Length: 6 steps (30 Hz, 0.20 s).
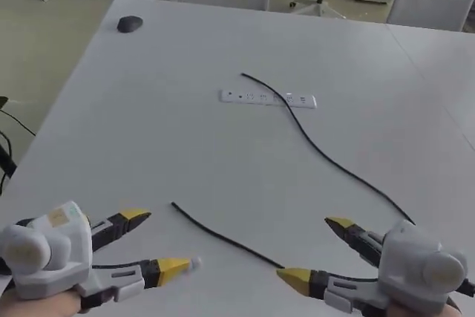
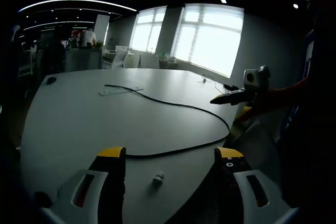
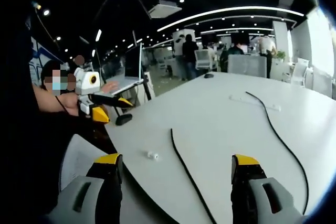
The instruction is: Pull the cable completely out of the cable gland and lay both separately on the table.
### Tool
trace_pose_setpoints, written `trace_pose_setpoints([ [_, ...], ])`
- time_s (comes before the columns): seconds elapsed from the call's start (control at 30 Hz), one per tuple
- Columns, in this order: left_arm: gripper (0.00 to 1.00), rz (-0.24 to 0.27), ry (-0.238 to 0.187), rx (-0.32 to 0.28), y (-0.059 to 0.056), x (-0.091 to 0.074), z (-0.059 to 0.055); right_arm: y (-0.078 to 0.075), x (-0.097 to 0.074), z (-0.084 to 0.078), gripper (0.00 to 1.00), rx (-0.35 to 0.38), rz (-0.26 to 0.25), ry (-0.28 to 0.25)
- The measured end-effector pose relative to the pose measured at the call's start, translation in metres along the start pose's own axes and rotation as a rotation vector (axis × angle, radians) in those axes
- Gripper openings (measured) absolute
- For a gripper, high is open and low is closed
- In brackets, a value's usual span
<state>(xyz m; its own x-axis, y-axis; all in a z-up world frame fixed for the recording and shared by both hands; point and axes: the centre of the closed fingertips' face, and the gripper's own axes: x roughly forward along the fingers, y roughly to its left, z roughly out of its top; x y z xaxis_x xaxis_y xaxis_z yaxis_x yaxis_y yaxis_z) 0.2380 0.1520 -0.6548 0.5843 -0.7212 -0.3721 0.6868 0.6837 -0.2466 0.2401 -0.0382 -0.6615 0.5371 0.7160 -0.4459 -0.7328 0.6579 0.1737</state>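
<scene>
One cable (image 1: 223,237) and one cable gland (image 1: 195,263) lie near the wide-open, empty left claw (image 1: 157,240) and right claw (image 1: 315,249).

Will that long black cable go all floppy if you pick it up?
Probably floppy: the cable lies in loose curves across the table, so it would likely droop. It looks thin, so probably light. A push would likely just bend it.
</scene>
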Motion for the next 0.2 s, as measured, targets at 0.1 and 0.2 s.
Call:
trace_pose_setpoints([
  [0.1, 0.70, 0.007, 0.006, -0.005, 0.0002, -0.0019, -0.0025, 0.0052, 0.0030, -0.0069, 0.90, -0.012, 0.019, 0.016],
  [0.2, 0.72, 0.013, 0.023, -0.025, 0.0003, -0.0036, -0.0068, 0.0084, 0.0055, -0.0067, 0.92, -0.010, 0.027, 0.017],
])
